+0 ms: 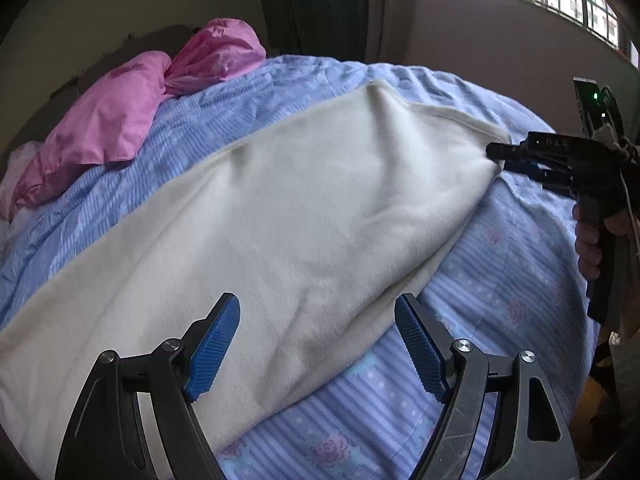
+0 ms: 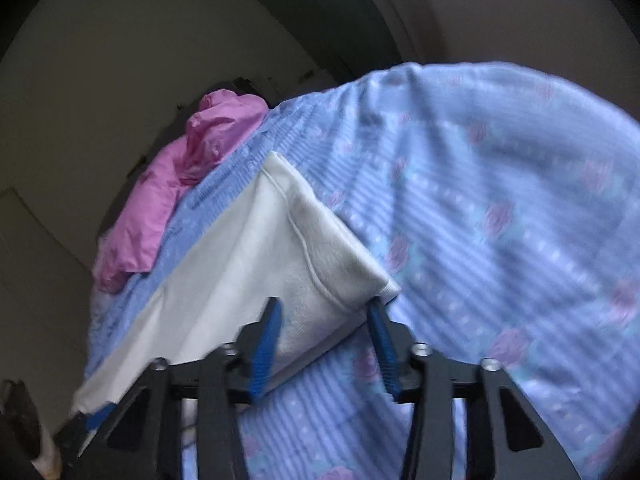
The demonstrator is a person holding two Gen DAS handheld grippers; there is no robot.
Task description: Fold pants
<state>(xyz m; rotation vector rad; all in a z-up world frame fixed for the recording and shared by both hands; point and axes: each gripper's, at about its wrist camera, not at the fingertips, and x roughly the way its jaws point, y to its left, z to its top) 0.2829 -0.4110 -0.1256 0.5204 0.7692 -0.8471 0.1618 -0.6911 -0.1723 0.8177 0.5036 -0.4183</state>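
Cream pants [image 1: 280,216] lie lengthwise on the bedspread [image 1: 500,264], seemingly one leg over the other with no crosswise fold yet, the right gripper [image 2: 324,312] half-closed around the hem corner, the left gripper [image 1: 318,344] wide apart, empty over the near edge.

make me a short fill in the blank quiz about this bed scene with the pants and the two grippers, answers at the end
1. The cream pants lie on a striped floral bedspread whose main colour is ____.
2. The crumpled bedding near the wall is ____.
3. The jaws of the left gripper stand ____, gripping nothing.
4. The right gripper is at one ____ of the pants.

Answers: blue; pink; open; corner
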